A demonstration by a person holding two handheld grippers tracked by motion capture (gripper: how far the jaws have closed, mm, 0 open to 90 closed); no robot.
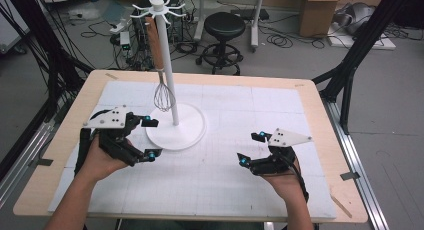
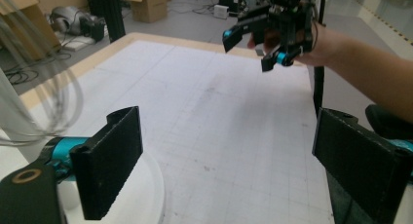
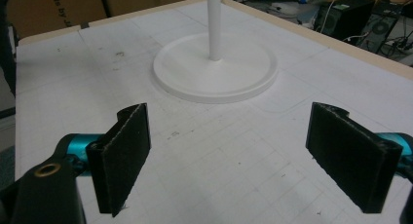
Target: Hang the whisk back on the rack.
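Observation:
A white hook stand point(image 1: 168, 65) rises from a round base point(image 1: 192, 132) at the mat's left middle. From one of its top hooks hangs a whisk point(image 1: 163, 94) with a wooden handle, its wire head just above the base. My left gripper point(image 1: 151, 138) lies at the base's left edge, jaws wide apart with nothing between them. In the left gripper view the gripper point(image 2: 224, 160) points across the mat, with blurred whisk wires point(image 2: 44, 102) at the left. My right gripper point(image 1: 251, 148) rests open on the mat's right part. In its own view the right gripper point(image 3: 229, 156) faces the stand's base point(image 3: 243, 83), empty.
A white gridded mat point(image 1: 225, 190) covers the wooden table point(image 1: 320, 120). Black frame posts point(image 1: 350, 65) stand at both sides. Behind the table are a black stool point(image 1: 225, 25), cables and cardboard boxes point(image 1: 320, 10). The right gripper point(image 2: 253, 48) appears far off in the left gripper view.

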